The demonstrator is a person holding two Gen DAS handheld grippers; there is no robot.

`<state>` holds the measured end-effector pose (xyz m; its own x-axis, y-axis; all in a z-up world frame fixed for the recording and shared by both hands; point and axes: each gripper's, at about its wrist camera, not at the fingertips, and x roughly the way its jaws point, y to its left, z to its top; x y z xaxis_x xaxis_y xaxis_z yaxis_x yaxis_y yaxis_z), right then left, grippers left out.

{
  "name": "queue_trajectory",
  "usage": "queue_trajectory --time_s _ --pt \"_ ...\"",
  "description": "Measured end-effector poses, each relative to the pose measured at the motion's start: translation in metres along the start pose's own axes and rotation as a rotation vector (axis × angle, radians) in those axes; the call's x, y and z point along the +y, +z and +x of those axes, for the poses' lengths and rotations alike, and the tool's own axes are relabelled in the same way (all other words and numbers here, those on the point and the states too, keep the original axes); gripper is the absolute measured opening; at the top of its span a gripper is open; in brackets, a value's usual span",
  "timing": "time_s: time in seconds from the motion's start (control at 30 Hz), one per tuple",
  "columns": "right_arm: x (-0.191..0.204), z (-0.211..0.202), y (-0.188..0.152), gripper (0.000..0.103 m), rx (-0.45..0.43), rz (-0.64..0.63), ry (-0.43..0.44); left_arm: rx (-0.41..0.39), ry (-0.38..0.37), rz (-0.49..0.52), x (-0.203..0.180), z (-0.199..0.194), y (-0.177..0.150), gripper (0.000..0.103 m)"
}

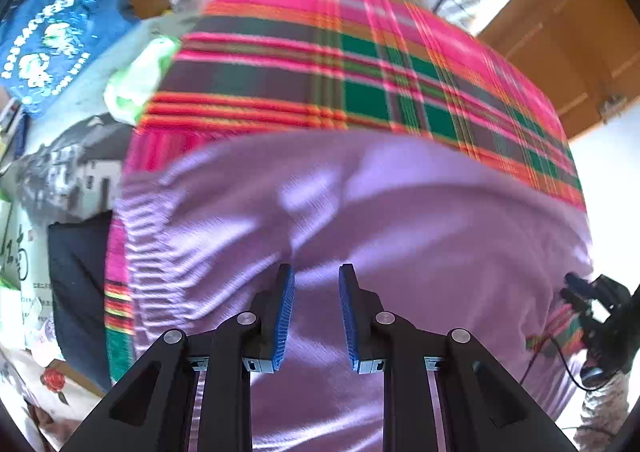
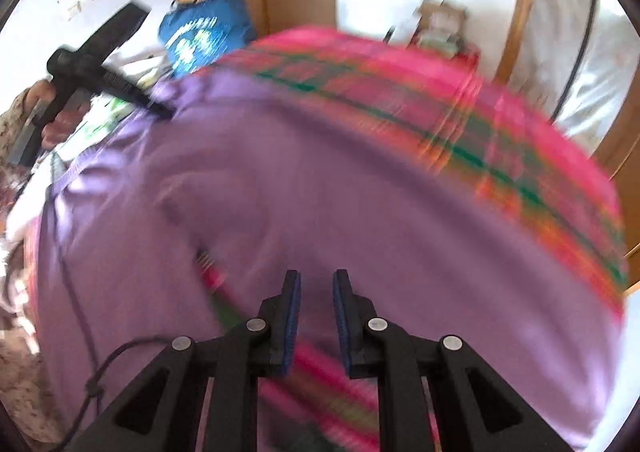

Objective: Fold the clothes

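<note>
A purple garment (image 1: 400,220) lies spread on a pink, green and orange plaid sheet (image 1: 320,64). My left gripper (image 1: 317,272) hovers over the garment with its blue-padded jaws apart and nothing between them. My right gripper (image 2: 317,278) is also open and empty, over the purple garment (image 2: 304,180) near a spot where the plaid sheet (image 2: 520,156) shows through. The right gripper appears at the right edge of the left wrist view (image 1: 592,304). The left gripper appears at the upper left of the right wrist view (image 2: 104,76). The right wrist view is motion-blurred.
A blue printed bag (image 1: 52,36) and a grey printed cloth (image 1: 76,164) lie left of the sheet, with a dark item (image 1: 80,276) beside them. Wooden furniture (image 1: 568,32) stands behind. Clutter (image 2: 440,28) sits at the sheet's far end.
</note>
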<state>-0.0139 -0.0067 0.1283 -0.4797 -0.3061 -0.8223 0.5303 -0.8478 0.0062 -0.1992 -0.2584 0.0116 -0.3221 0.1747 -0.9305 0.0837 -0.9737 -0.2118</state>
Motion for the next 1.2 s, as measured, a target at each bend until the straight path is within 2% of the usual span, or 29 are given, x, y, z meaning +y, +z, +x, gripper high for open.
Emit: queue_trajectory --time_s 0.03,0.1,0.2,0.43,0.57,0.63,0.77,1.0,1.07,1.2 --pt "-0.009 0.001 0.005 0.023 -0.009 0.018 -0.014 -0.010 0.025 0.003 0.002 0.000 0.002 0.024" --pt "-0.030 0.011 0.018 0.026 -0.006 0.051 -0.067 -0.009 0.048 -0.010 0.007 0.003 0.006 0.024" --pt "-0.052 0.028 0.032 0.026 0.017 0.080 -0.084 -0.012 0.019 -0.064 0.014 0.005 0.013 0.024" --pt "-0.065 0.061 0.045 0.026 0.038 0.070 -0.135 -0.046 0.034 -0.100 0.022 0.009 0.034 0.024" --pt "-0.073 0.065 0.051 0.027 0.014 0.101 -0.145 -0.060 0.040 -0.101 0.018 0.013 0.048 0.024" --pt "-0.079 0.069 0.055 0.034 0.007 0.131 -0.147 -0.064 0.047 -0.094 0.014 0.017 0.055 0.024" --pt "-0.089 0.077 0.062 0.038 -0.005 0.190 -0.149 -0.075 0.049 -0.091 0.015 0.019 0.057 0.024" --pt "-0.087 0.064 0.064 0.041 -0.009 0.243 -0.151 -0.092 0.006 -0.119 0.024 0.005 0.051 0.024" --pt "-0.078 0.052 0.065 0.041 -0.046 0.219 -0.132 -0.114 0.028 -0.102 0.025 -0.006 0.047 0.025" --pt "-0.051 0.043 0.064 0.041 -0.073 0.115 -0.096 -0.144 0.031 -0.143 0.043 -0.029 0.039 0.025"
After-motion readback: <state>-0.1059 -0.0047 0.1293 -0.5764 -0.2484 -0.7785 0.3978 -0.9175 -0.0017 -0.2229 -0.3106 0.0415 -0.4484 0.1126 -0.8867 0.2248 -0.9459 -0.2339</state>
